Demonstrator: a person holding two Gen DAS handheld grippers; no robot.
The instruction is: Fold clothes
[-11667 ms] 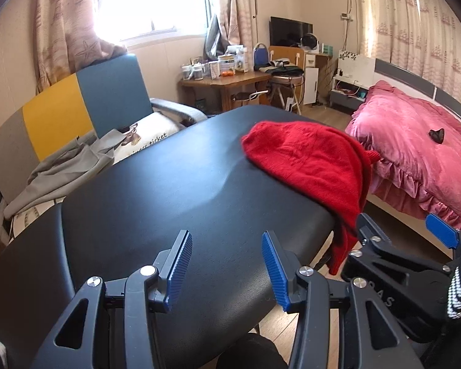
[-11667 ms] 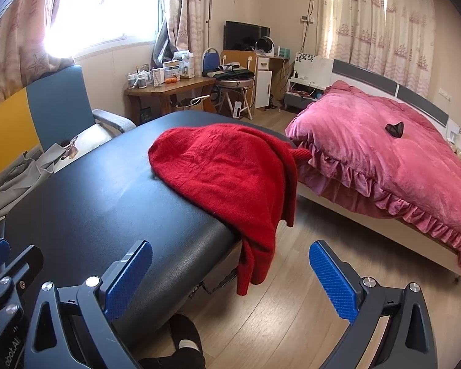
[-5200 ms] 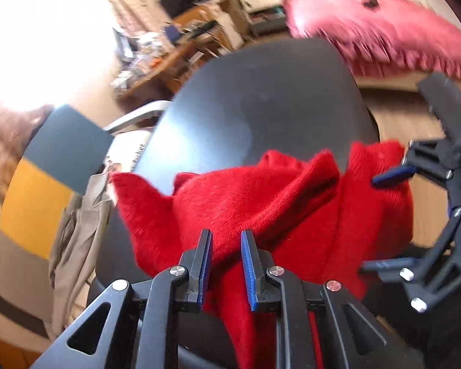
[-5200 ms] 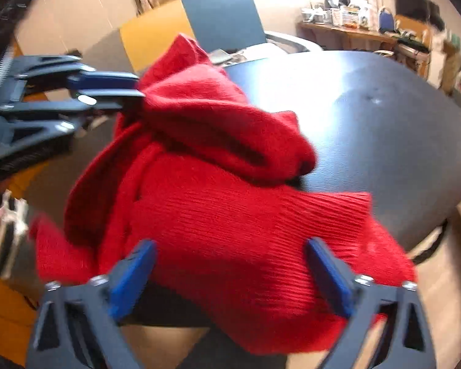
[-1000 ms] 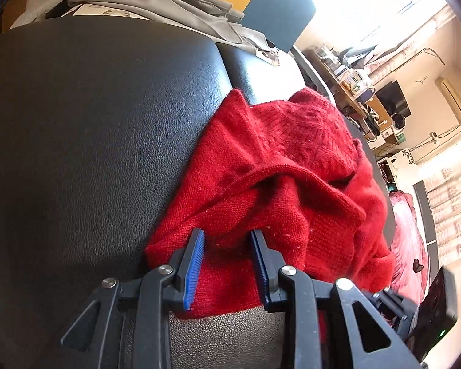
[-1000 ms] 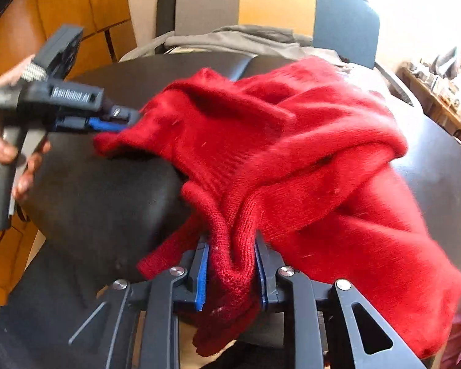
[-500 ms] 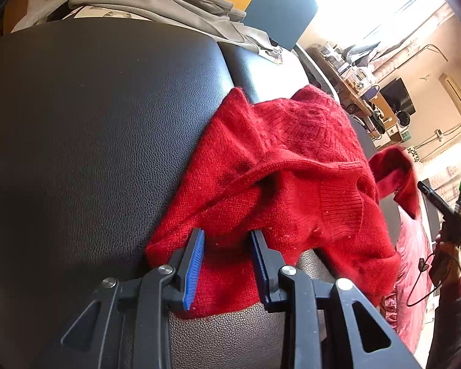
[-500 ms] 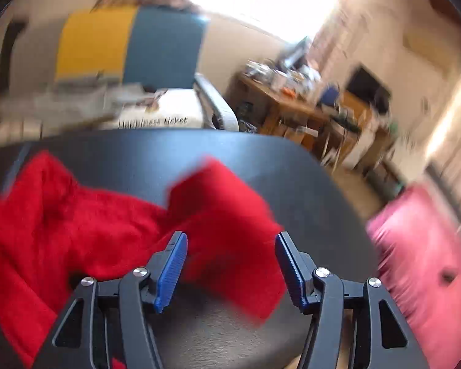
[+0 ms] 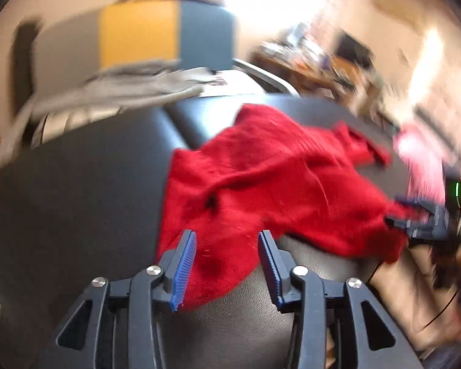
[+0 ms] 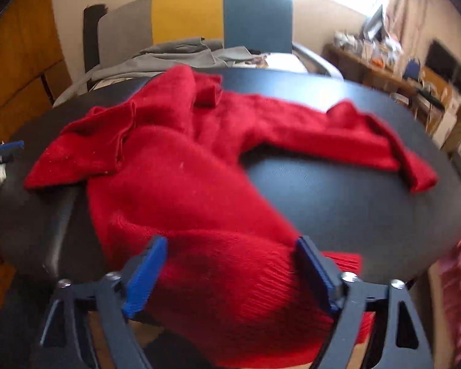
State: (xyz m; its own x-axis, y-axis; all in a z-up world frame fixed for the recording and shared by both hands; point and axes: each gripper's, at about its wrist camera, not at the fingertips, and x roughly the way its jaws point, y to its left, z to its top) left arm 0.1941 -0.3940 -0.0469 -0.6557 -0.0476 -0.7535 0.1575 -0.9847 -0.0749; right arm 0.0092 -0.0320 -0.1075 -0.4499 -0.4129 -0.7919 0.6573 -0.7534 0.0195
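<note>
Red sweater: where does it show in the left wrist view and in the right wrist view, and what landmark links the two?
Left wrist view: the red sweater lies crumpled right of centre on the black table, a corner between the open left gripper fingers.
Right wrist view: the sweater fills the centre, one sleeve stretched right, its hem between the open right gripper fingers.
Shared landmark: the grey, yellow and blue chair behind the table.

Sweater (image 10: 199, 184) across the table (image 10: 353, 203), hem over its near edge; chair (image 10: 218, 15) behind.
</note>
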